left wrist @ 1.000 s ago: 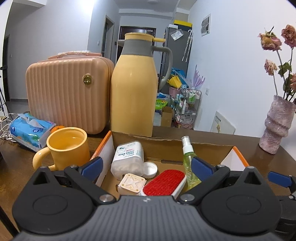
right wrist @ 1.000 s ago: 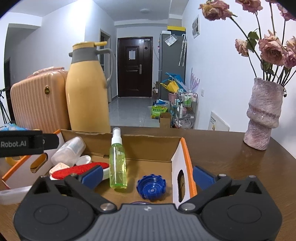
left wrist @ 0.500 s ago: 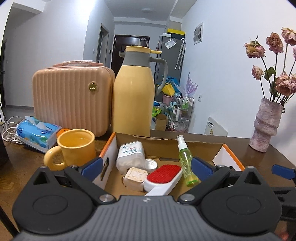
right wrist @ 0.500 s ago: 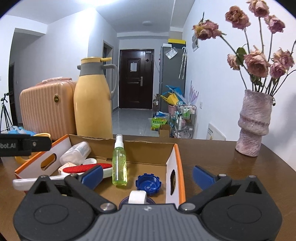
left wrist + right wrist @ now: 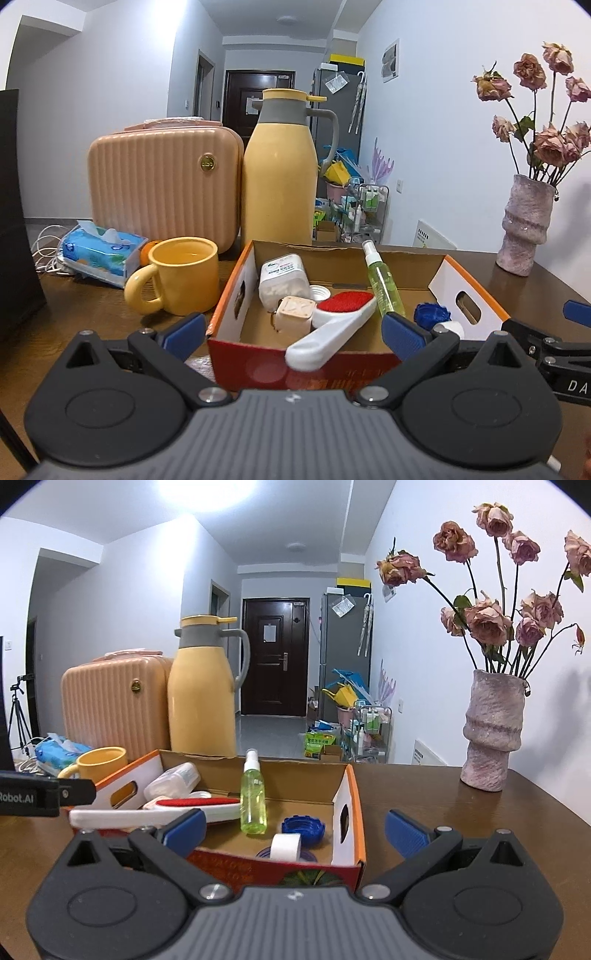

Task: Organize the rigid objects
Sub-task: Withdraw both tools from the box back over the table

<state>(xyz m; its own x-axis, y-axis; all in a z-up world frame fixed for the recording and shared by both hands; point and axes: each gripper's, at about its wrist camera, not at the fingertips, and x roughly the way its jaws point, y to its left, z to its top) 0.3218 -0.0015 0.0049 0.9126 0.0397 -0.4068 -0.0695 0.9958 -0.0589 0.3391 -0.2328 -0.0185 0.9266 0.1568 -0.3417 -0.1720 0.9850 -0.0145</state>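
Note:
An open cardboard box (image 5: 236, 295) (image 5: 347, 805) with orange-edged flaps sits on the brown table. Inside lie a red-and-white lint brush (image 5: 332, 328) (image 5: 155, 814), a green spray bottle (image 5: 384, 284) (image 5: 253, 797), a white jar (image 5: 282, 275) (image 5: 173, 781), a beige cube (image 5: 293, 314), a white cap (image 5: 320, 292), a blue cap (image 5: 432, 315) (image 5: 303, 827) and a roll of white tape (image 5: 285, 845). My left gripper (image 5: 293, 330) hangs open just in front of the box, holding nothing. My right gripper (image 5: 295, 825) is open at the box's near right corner, also with nothing in it.
A yellow mug (image 5: 181, 278) (image 5: 98, 762) stands left of the box. Behind it are a tissue pack (image 5: 99, 251), a peach case (image 5: 162, 184) and a yellow thermos (image 5: 279, 173) (image 5: 201, 694). A pink vase of dried roses (image 5: 524, 229) (image 5: 493, 731) stands at the far right.
Both grippers have pulled back and risen away from the box, so more of its front wall and the table shows. Their jaws stay open. The box contents have not moved.

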